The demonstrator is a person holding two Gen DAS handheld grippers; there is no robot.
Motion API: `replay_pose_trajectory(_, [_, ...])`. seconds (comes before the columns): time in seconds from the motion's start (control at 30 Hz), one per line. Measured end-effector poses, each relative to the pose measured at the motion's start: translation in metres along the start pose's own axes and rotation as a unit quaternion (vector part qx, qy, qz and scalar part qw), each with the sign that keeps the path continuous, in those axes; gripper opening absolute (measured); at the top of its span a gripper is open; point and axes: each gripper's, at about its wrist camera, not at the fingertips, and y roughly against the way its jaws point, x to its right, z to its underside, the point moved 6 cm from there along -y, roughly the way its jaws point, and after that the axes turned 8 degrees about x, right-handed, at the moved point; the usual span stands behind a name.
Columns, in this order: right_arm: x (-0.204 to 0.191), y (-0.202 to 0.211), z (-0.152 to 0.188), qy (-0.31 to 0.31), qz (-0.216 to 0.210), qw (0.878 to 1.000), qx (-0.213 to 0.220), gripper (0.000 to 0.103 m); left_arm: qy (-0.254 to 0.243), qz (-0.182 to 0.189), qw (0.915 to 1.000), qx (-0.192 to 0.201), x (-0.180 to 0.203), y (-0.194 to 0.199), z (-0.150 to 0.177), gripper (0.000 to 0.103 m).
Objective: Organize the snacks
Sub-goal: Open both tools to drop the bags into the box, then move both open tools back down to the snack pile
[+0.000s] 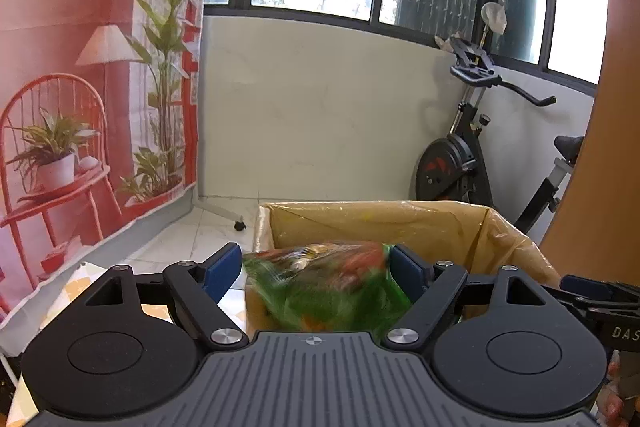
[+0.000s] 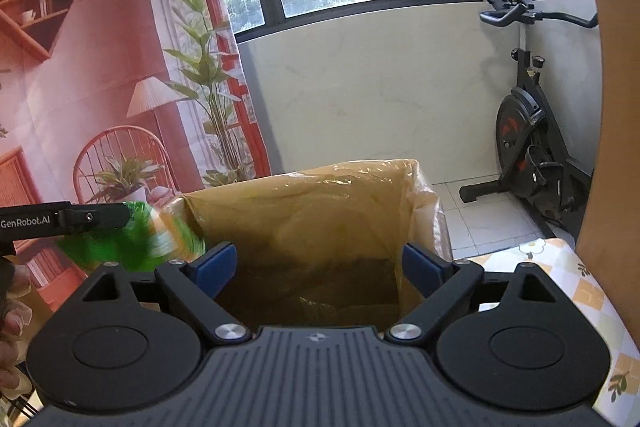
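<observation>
Snack bag (image 1: 326, 283), green and blurred, sits between the left gripper (image 1: 316, 273)'s spread fingers over the cardboard box (image 1: 400, 223); let it fall clear inside. Right gripper (image 2: 318, 267) fingers are apart, empty.

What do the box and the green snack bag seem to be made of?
Box: brown cardboard, apparently under a clear glossy plastic film, going by the wrinkled shine at its rim. Snack bag: probably thin printed plastic; it looks crinkled, but it is blurred.
</observation>
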Motion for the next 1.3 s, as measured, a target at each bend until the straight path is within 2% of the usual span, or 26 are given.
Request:
replay_pose_trajectory(0.23, [-0.004, 0.025, 0.003, -0.013, -0.003, 1.0, 0.007, 0.092, -0.005, 0.002, 1.0, 0.001, 0.003, 0.005, -0.002, 0.084])
replay_pose_trajectory(0.3, [-0.006, 0.03, 0.005, -0.014, -0.004, 1.0, 0.009, 0.092, -0.016, 0.005, 0.9998, 0.007, 0.008, 0.006, -0.001, 0.076])
replay_pose_trajectory(0.37, [-0.007, 0.036, 0.007, -0.016, -0.004, 1.0, 0.011, 0.092, -0.022, 0.019, 0.9996, 0.003, 0.013, 0.002, 0.002, 0.06])
replay_pose_trajectory(0.47, [-0.007, 0.044, 0.011, -0.02, -0.006, 1.0, 0.01, 0.092, -0.041, 0.025, 0.9988, -0.008, 0.026, -0.017, 0.005, 0.058])
replay_pose_trajectory(0.53, [-0.006, 0.047, 0.013, -0.021, -0.004, 1.0, 0.008, 0.092, -0.066, 0.017, 0.9976, -0.013, 0.034, -0.032, 0.008, 0.059])
replay_pose_trajectory(0.6, [-0.004, 0.051, 0.015, -0.022, 0.0, 1.0, 0.008, 0.092, -0.07, 0.017, 0.997, -0.025, 0.038, -0.044, 0.011, 0.061])
replay_pose_trajectory(0.67, [-0.001, 0.057, 0.016, -0.025, 0.004, 1.0, 0.009, 0.092, -0.057, 0.031, 0.9973, -0.035, 0.038, -0.046, 0.012, 0.071])
replay_pose_trajectory(0.77, [0.005, 0.066, 0.019, -0.023, 0.01, 1.0, 0.01, 0.092, -0.035, 0.049, 0.9979, -0.021, 0.032, -0.035, 0.01, 0.085])
replay_pose_trajectory(0.93, [0.012, 0.071, 0.027, -0.037, 0.016, 0.999, 0.0, 0.092, -0.014, 0.044, 0.9986, -0.026, 0.013, -0.012, 0.011, 0.086])
replay_pose_trajectory(1.3, [0.003, 0.091, 0.046, -0.044, 0.0, 0.999, -0.016, 0.092, -0.026, 0.007, 0.9996, -0.011, -0.036, 0.066, 0.008, 0.086])
